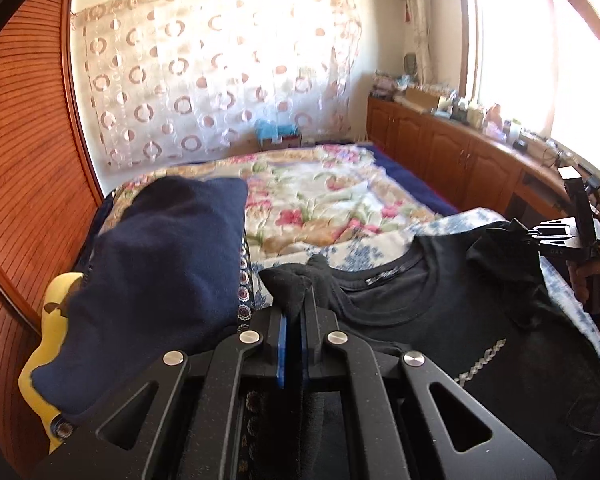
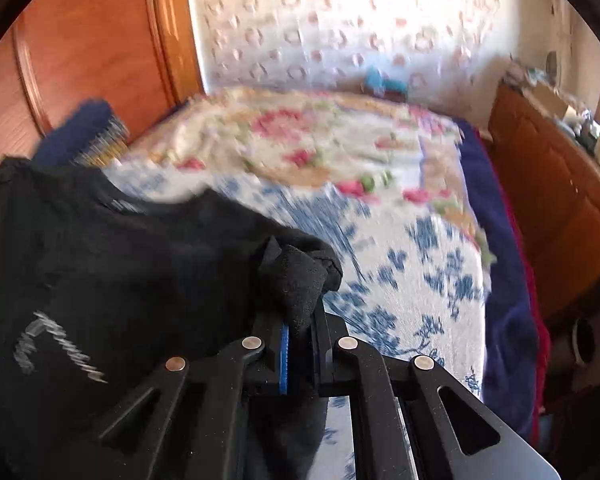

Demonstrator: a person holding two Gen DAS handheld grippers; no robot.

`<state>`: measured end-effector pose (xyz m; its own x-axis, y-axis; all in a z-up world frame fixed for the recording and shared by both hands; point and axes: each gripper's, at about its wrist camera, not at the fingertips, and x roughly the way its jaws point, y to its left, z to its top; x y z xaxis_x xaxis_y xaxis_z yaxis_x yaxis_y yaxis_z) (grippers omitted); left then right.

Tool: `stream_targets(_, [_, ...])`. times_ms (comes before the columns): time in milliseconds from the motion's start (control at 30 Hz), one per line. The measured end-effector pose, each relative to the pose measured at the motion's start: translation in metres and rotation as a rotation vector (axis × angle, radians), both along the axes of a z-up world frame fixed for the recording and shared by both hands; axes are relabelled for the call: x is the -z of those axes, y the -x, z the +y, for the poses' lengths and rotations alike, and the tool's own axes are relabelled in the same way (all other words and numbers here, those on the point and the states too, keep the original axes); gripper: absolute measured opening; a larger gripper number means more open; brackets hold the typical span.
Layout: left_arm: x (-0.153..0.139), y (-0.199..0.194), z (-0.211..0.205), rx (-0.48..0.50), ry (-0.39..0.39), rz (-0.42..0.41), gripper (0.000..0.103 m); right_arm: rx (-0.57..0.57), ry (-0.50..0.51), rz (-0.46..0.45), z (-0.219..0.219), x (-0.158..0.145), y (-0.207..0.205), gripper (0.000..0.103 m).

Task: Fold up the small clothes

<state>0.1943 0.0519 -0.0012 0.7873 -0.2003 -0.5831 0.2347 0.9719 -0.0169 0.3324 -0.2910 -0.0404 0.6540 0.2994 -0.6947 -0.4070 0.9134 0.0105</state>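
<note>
A black T-shirt [image 1: 452, 304] with silver lettering is held up over the bed between both grippers, neck opening facing the left wrist view. My left gripper [image 1: 294, 312] is shut on a bunched fold of its left shoulder. My right gripper [image 2: 300, 320] is shut on the other shoulder of the black T-shirt [image 2: 120, 264]; it also shows at the right edge of the left wrist view [image 1: 572, 236]. The shirt's lower part is hidden behind the gripper bodies.
A folded navy garment [image 1: 160, 280] lies on yellow cloth [image 1: 40, 364] at the left. The bed carries a floral quilt [image 1: 320, 200] and a blue-and-white sheet [image 2: 400, 280]. A wooden wardrobe [image 1: 28, 184] stands left; cluttered wooden cabinets [image 1: 452, 152] run along the right under a window.
</note>
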Motion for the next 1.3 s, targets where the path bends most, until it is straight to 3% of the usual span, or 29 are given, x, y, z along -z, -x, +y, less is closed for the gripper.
stream_targets(233, [-0.024,0.063,0.011,-0.007,0.04,-0.086,0.006,-0.012,-0.026,-0.154,-0.009,-0.051,0.074,0.007])
stream_targets(400, [-0.023,0.106,0.014,-0.004,0.056,-0.109,0.006,-0.022,-0.032,-0.2,-0.018,-0.056,0.139,0.007])
stream_targets(667, [-0.013,0.185,0.03,-0.021,0.075,-0.116,0.006,-0.014,-0.031,-0.224,-0.038,-0.047,0.24,0.007])
stream_targets(900, [0.01,0.236,0.047,-0.034,0.095,-0.035,0.006,-0.026,-0.007,-0.162,-0.055,-0.038,0.319,0.007])
stream_targets(1000, [0.024,0.238,0.044,-0.027,0.081,0.018,0.006,-0.036,-0.01,-0.133,-0.059,-0.037,0.332,0.007])
stream_targets(1167, [0.048,0.23,0.041,-0.033,0.057,0.087,0.006,-0.018,0.021,-0.053,-0.058,-0.019,0.317,0.007])
stream_targets(1300, [0.053,0.237,0.04,-0.03,0.051,0.096,0.007,-0.001,0.036,-0.016,-0.054,-0.015,0.306,0.007])
